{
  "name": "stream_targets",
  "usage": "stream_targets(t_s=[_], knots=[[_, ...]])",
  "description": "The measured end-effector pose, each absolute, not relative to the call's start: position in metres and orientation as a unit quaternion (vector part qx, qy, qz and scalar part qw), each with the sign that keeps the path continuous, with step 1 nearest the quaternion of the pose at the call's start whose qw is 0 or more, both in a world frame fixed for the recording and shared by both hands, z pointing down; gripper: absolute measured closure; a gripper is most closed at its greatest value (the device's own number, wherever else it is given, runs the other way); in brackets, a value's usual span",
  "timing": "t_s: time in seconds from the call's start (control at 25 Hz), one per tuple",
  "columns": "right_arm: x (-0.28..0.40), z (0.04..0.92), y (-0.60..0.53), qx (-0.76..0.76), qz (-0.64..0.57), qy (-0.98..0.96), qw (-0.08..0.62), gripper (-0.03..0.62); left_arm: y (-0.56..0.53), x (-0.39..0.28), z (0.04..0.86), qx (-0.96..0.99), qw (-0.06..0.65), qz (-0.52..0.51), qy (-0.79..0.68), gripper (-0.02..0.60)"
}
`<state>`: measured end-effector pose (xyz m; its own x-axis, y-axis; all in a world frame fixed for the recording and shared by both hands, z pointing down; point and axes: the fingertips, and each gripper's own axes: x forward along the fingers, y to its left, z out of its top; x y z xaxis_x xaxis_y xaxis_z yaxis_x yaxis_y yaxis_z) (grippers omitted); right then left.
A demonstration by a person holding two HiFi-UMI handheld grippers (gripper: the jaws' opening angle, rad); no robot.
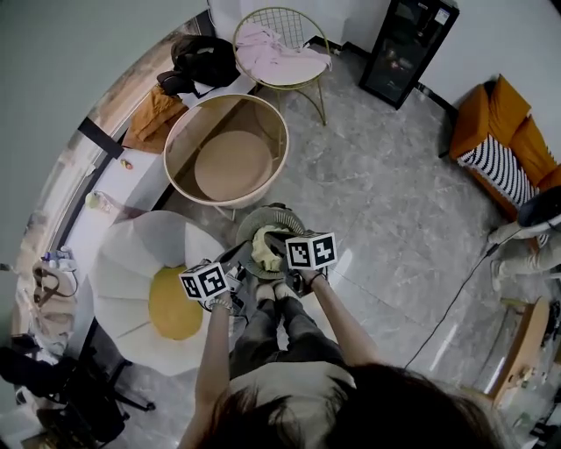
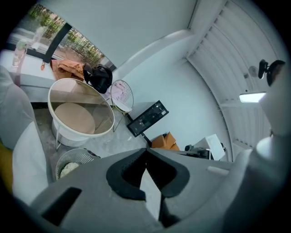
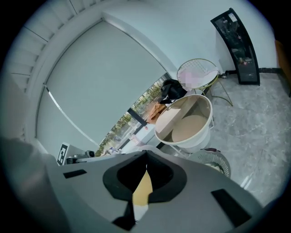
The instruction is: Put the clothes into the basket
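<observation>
Our left gripper point(image 2: 145, 150) and right gripper point(image 3: 146, 154), jaws pressed together and empty, hover over the basket point(image 1: 267, 211) holding pale clothes point(image 1: 261, 251).

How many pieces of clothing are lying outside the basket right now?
2: a pink garment on the wire chair, an orange garment on the window ledge. The black bundle beside it could be a bag or more clothing; more may be hidden.
</observation>
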<state>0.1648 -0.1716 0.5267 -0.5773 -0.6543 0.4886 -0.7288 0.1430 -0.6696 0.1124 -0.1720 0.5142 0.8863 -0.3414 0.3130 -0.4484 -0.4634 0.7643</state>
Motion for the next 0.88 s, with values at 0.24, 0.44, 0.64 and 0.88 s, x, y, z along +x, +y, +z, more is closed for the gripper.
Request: stream_targets(t_s=[0.24,0.44,0.64,0.88], knots=[[0.158,0.483,-0.168,0.430,0.444,-0.786,0.002,0.583,-0.168,0.113,0.479,0.870,0.437,0.041,-0.224,0.571],[0.154,0.452,-0.174,0.420,0.410,-0.809,-0.010,0.585,-0.169,0.109,0.459,0.883,0.410,0.033,-0.225,0.571],[0.155,0.441,-0.174,0.411,0.394,-0.822,-0.024,0.585,-0.165,0.112,0.450,0.892,0.389,0.039,-0.225,0.571],[0.154,0.434,-0.176,0.409,0.354,-0.841,-0.026,0.585,-0.170,0.110,0.447,0.899,0.370,0.046,-0.231,0.571]])
